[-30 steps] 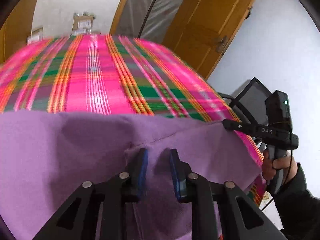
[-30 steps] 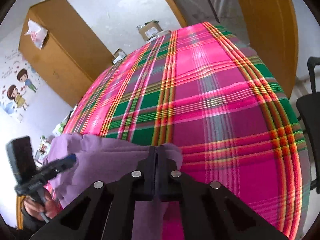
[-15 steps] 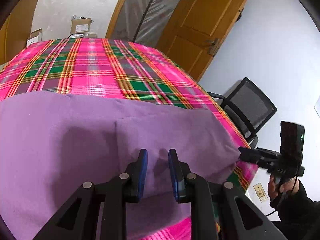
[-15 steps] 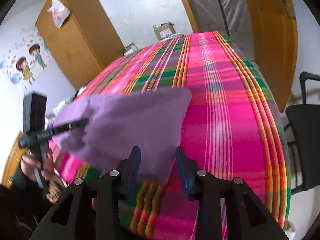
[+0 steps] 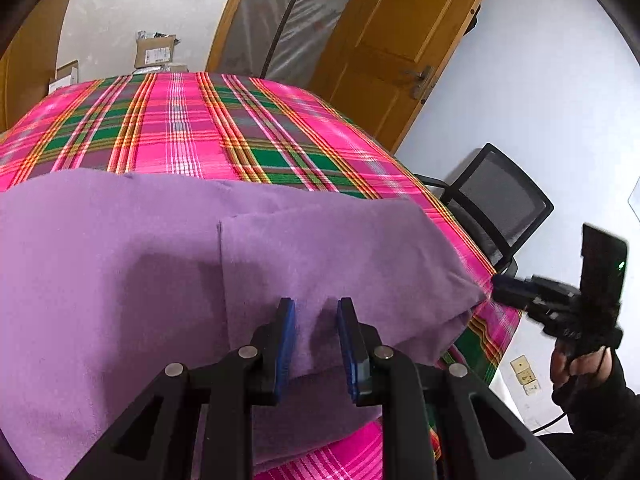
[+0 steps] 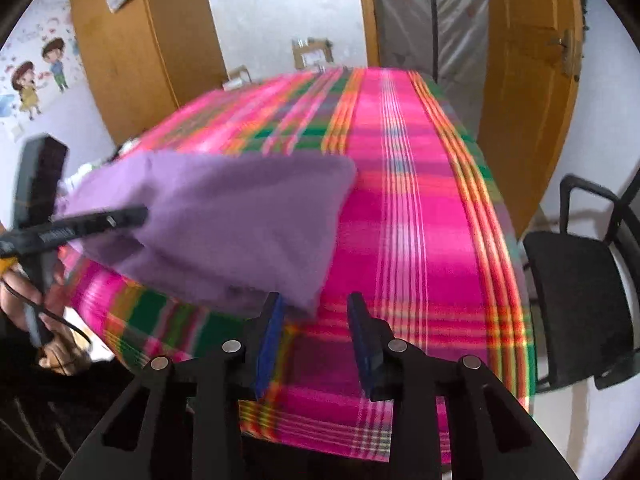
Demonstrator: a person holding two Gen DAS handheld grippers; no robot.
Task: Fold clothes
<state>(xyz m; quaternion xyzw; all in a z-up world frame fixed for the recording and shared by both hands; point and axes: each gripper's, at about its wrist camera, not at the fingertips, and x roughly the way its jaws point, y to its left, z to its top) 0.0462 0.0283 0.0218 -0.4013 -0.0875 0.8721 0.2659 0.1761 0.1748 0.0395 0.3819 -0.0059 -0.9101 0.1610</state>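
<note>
A purple cloth (image 5: pixel 120 280) lies on the pink plaid table (image 5: pixel 200 120), with one flap folded over its right part. My left gripper (image 5: pixel 316 308) sits at the flap's near edge. Its blue pads stand a little apart with a strip of cloth held between them. In the right wrist view the left gripper (image 6: pixel 140 214) rests on the cloth (image 6: pixel 240 220) near its left side. My right gripper (image 6: pixel 316 320) is off the cloth and its jaws are closing. The cloth's near corner lies just past its left pad, unpressed, with mostly tablecloth (image 6: pixel 400 200) between the pads. It also shows beside the table's right edge, right gripper (image 5: pixel 498 282).
A black mesh chair (image 6: pixel 572 280) stands close to the table's right side. A wooden door (image 5: pixel 400 40) and a plastic-covered doorway are behind it. Cardboard boxes (image 5: pixel 154 50) sit past the far end. A wooden wardrobe (image 6: pixel 132 60) is at the left. A person's hand (image 5: pixel 576 364) holds the right gripper.
The right gripper let go of the cloth's corner and drew back towards the table's near edge. The corner now lies flat as a folded flap. The left gripper came back with the cloth, then stayed still.
</note>
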